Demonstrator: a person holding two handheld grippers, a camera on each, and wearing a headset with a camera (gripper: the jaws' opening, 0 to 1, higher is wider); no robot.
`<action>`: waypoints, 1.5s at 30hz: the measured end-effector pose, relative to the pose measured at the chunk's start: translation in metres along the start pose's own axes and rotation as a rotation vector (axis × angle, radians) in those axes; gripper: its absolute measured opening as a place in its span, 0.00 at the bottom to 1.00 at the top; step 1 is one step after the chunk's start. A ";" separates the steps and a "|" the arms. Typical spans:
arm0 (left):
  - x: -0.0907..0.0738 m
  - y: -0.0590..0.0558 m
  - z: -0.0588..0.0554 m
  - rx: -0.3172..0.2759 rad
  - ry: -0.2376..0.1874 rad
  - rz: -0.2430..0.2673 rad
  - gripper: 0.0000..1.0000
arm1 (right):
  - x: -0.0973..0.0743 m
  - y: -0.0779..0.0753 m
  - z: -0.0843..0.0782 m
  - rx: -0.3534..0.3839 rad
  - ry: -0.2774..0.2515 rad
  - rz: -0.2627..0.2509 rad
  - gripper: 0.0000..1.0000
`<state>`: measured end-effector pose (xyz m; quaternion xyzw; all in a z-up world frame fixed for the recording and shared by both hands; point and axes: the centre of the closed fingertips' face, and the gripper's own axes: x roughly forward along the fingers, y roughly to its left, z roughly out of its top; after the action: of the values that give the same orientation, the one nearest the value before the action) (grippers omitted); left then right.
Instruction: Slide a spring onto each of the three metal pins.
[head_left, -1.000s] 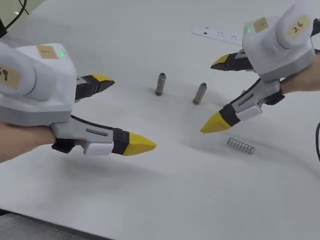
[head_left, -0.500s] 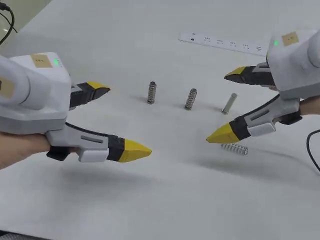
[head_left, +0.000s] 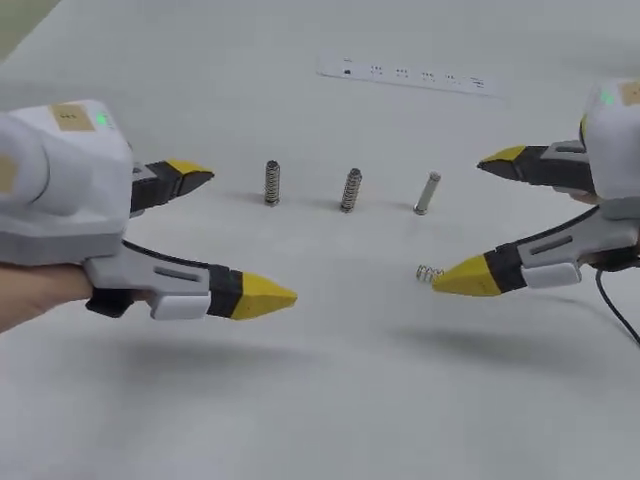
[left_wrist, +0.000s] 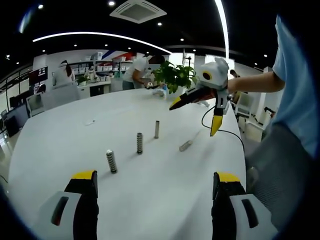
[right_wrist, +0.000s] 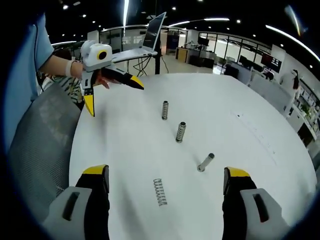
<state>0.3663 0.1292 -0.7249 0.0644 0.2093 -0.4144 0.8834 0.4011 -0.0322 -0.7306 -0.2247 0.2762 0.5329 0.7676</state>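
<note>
Right tool (head_left: 458, 221) has drawn back to the right since a second ago, and the third pin now stands uncovered. Jaws spread wide, nothing gripped. Left tool (head_left: 252, 236) likewise wide open and empty, hovering left of the row.

Three pins stand in a line on the white surface (head_left: 330, 380). First pin (head_left: 271, 183) and second pin (head_left: 351, 189) each wear a dark coiled spring. Bare pin (head_left: 427, 193) is smooth and silvery; it may be leaning slightly, cannot tell.

Loose spring (head_left: 428, 272) lies flat on the near side of the bare pin, a thin pale coil, one end partly behind the right tool's lower yellow tip. Power strip (head_left: 410, 75) lies beyond the row.
</note>
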 end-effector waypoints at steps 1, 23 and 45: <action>0.001 0.000 0.001 0.002 0.000 -0.003 0.93 | -0.004 -0.001 -0.002 0.009 -0.003 -0.012 0.93; 0.049 -0.038 0.010 0.079 0.032 -0.173 0.88 | -0.070 0.010 -0.044 0.168 -0.030 -0.150 0.89; 0.109 -0.075 0.011 0.149 0.048 -0.349 0.71 | -0.100 0.025 -0.062 0.314 -0.082 -0.247 0.86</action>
<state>0.3750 0.0007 -0.7570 0.1020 0.2069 -0.5741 0.7856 0.3377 -0.1328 -0.7125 -0.1124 0.2946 0.3936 0.8635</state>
